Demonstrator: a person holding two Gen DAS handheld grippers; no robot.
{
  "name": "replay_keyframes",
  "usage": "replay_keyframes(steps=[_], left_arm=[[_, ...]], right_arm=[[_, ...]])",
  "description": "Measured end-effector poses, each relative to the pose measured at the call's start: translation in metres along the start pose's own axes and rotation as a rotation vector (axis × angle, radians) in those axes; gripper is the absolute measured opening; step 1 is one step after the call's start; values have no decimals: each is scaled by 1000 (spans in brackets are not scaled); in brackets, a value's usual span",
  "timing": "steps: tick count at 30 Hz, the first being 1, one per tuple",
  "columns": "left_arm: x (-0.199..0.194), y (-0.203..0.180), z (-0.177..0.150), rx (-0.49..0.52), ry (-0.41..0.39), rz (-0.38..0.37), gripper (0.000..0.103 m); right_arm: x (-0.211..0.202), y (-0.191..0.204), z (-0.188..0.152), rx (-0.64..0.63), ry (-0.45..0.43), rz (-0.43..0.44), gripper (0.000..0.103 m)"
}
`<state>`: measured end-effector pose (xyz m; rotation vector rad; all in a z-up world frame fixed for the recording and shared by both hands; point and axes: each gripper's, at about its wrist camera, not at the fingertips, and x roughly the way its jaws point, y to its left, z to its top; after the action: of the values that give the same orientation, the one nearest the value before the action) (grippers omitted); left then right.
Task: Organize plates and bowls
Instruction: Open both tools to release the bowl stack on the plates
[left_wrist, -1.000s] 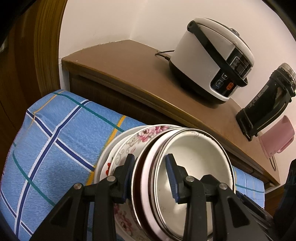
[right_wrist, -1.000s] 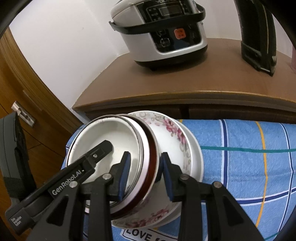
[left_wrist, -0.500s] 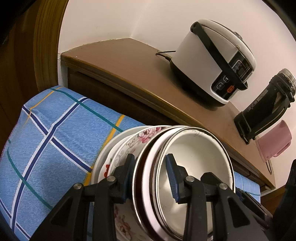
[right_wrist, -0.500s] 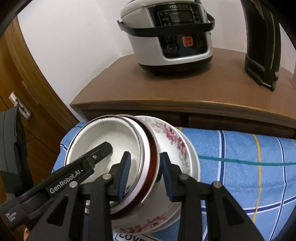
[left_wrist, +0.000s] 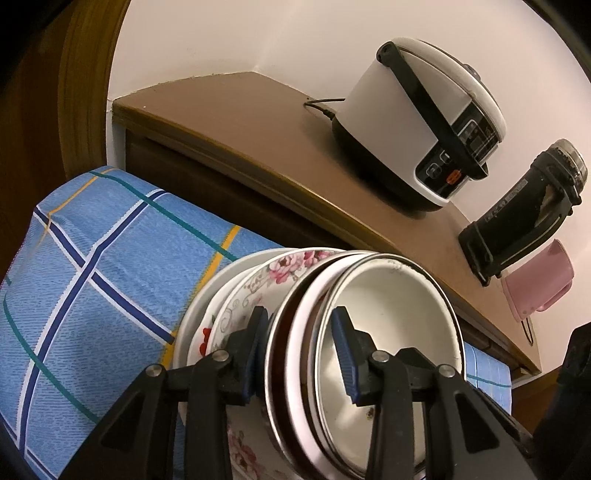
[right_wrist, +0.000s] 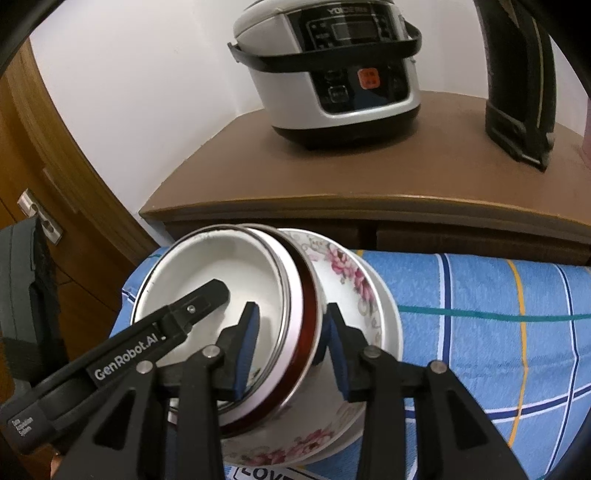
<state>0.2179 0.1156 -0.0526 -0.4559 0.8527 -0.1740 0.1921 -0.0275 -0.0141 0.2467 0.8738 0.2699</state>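
A stack of dishes stands on the blue checked cloth (left_wrist: 92, 277): a white metal-rimmed bowl (left_wrist: 391, 332) (right_wrist: 214, 266) nests in a dark red bowl (left_wrist: 280, 350) (right_wrist: 308, 306), which sits in a floral bowl (left_wrist: 291, 266) (right_wrist: 351, 273) on a white plate (left_wrist: 207, 295) (right_wrist: 391, 306). My left gripper (left_wrist: 299, 317) straddles the two inner bowls' rims. One pad is against the red bowl's outside and one is inside the white bowl; its jaws are opening. My right gripper (right_wrist: 291, 314) straddles the same rims from the other side. Its jaws are also opening, and the inner pad stands off the wall.
Behind the cloth is a brown cabinet top (left_wrist: 240, 122) carrying a rice cooker (left_wrist: 417, 122) (right_wrist: 332, 66), a tall black appliance (left_wrist: 524, 210) (right_wrist: 517, 74) and a pink cup (left_wrist: 539, 280). A wooden door (right_wrist: 55, 184) is at the left.
The right gripper's jaws have spread a little around the bowl rims. The stack and both grippers stay where they were.
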Motion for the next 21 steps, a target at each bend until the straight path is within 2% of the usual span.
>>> replay_keyframes(steps=[3,5,10,15,21], left_arm=[[0,0,0,-10,0,-11,51],[-3,1,0,-24,-15,-29,54],[-11,-3,2,13,-63,-1,60],[-11,-3,3,-3,-55,-45,74],[-15,-3,4,28,-50,-46,76]], right_arm=[[-2,-9,-1,61,-14,47,39],[-9,-12,-1,85,-43,80,40],[-22,-5,-2,53,-100,47,44],[-27,-6,-7,58,-123,32,44],[-30,-9,-10,78,-125,51,44]])
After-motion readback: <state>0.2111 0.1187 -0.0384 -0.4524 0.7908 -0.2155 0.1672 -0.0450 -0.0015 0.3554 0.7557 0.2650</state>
